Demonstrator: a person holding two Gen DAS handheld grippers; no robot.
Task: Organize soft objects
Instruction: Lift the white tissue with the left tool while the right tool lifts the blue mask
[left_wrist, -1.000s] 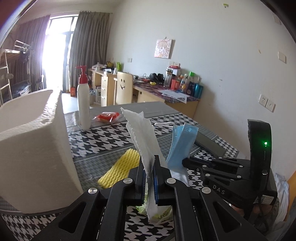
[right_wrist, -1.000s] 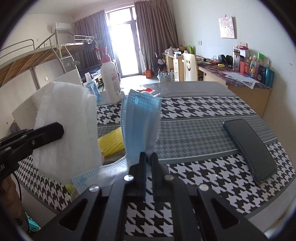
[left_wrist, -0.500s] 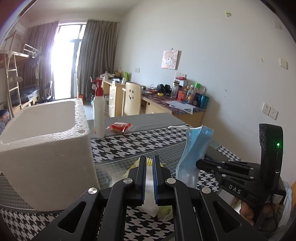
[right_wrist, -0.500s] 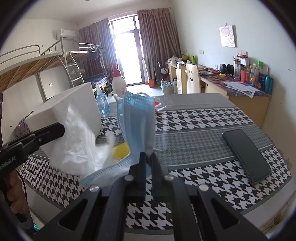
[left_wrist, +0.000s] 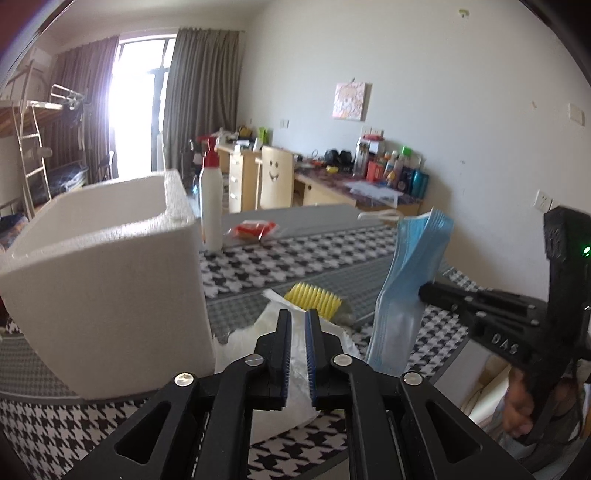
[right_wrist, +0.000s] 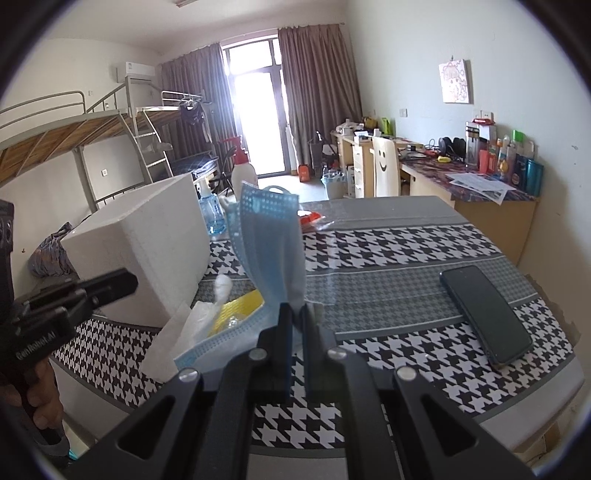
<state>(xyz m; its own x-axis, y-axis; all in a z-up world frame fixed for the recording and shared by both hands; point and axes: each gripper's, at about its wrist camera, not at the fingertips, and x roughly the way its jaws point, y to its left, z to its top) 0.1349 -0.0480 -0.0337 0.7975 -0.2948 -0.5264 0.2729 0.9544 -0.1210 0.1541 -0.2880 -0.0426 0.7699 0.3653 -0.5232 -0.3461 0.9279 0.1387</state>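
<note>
My right gripper (right_wrist: 297, 314) is shut on a stack of blue face masks (right_wrist: 271, 243) and holds it upright above the table; the masks also show in the left wrist view (left_wrist: 406, 288). My left gripper (left_wrist: 297, 317) has its jaws a little apart, with a white tissue (left_wrist: 295, 373) lying between and below them on the table. The tissue also shows in the right wrist view (right_wrist: 184, 328). A yellow foam net (left_wrist: 314, 297) lies just beyond the tissue. A white foam box (left_wrist: 107, 273) stands open-topped to the left.
A white spray bottle (left_wrist: 211, 206) and a red packet (left_wrist: 253, 229) sit behind the box. A blue bottle (right_wrist: 212, 214) stands beside the box. A black phone (right_wrist: 484, 314) lies on the right of the houndstooth table (right_wrist: 388, 243). Another mask (right_wrist: 218, 343) lies near the front edge.
The tissue that stood up in my left gripper has dropped onto the table and the left jaws have parted slightly. Both grippers have risen and pulled back; the right still holds the masks.
</note>
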